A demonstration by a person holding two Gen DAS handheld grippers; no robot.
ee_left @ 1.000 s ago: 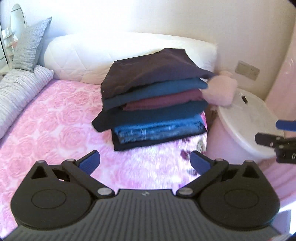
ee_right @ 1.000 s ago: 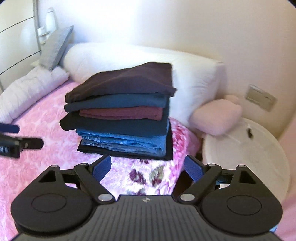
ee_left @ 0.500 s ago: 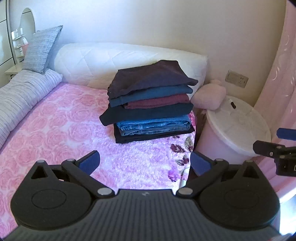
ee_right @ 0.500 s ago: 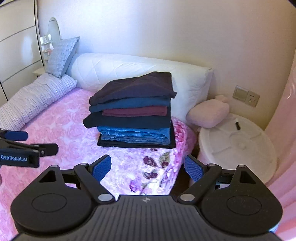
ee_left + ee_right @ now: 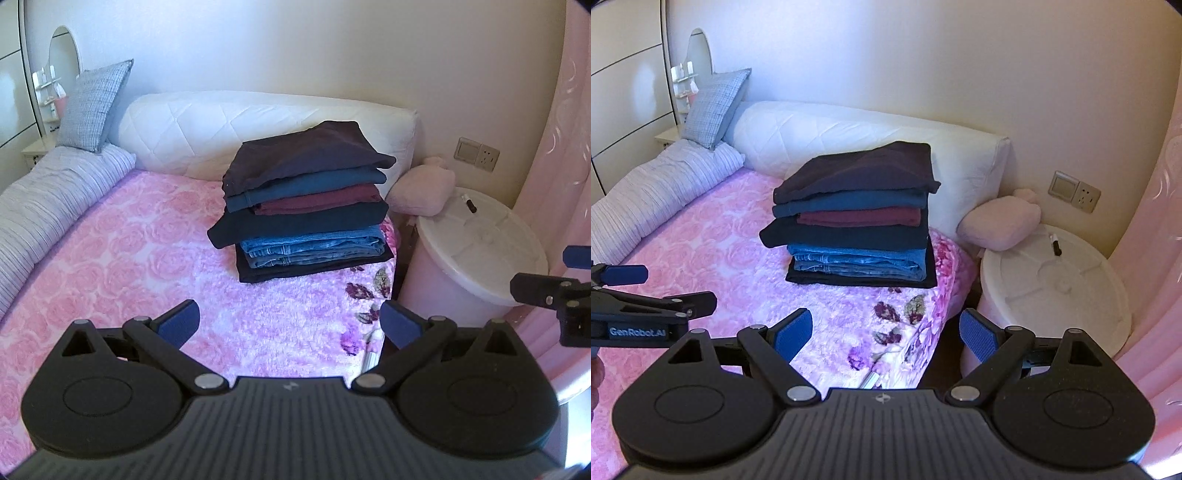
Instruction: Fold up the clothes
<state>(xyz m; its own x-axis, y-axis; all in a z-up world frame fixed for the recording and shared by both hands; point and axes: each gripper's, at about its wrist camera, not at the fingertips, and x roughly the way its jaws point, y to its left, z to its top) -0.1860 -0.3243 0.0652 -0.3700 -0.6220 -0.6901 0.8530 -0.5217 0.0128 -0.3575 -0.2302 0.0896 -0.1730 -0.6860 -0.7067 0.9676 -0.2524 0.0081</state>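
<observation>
A neat stack of several folded clothes (image 5: 306, 206) (image 5: 855, 218) sits on the pink rose bedspread (image 5: 122, 240) (image 5: 713, 258), near the bed's right end. The top piece is dark purple; below lie teal, maroon and navy garments, blue jeans and a black one. My left gripper (image 5: 290, 321) is open and empty, well back from the stack; it also shows at the left edge of the right wrist view as the left gripper (image 5: 646, 291). My right gripper (image 5: 886, 330) is open and empty too; it enters the left wrist view from the right edge as the right gripper (image 5: 546, 277).
A white quilted bolster (image 5: 266, 125) runs behind the stack along the wall. A striped roll (image 5: 48, 206) and a grey cushion (image 5: 92, 107) lie at the left. Beside the bed stand a round white table (image 5: 1060, 280), a pink plush (image 5: 1001, 221) and a pink curtain (image 5: 1160, 258).
Both grippers have pulled back from the stack, which now looks smaller and farther off. More of the bed, wall and side table has come into view.
</observation>
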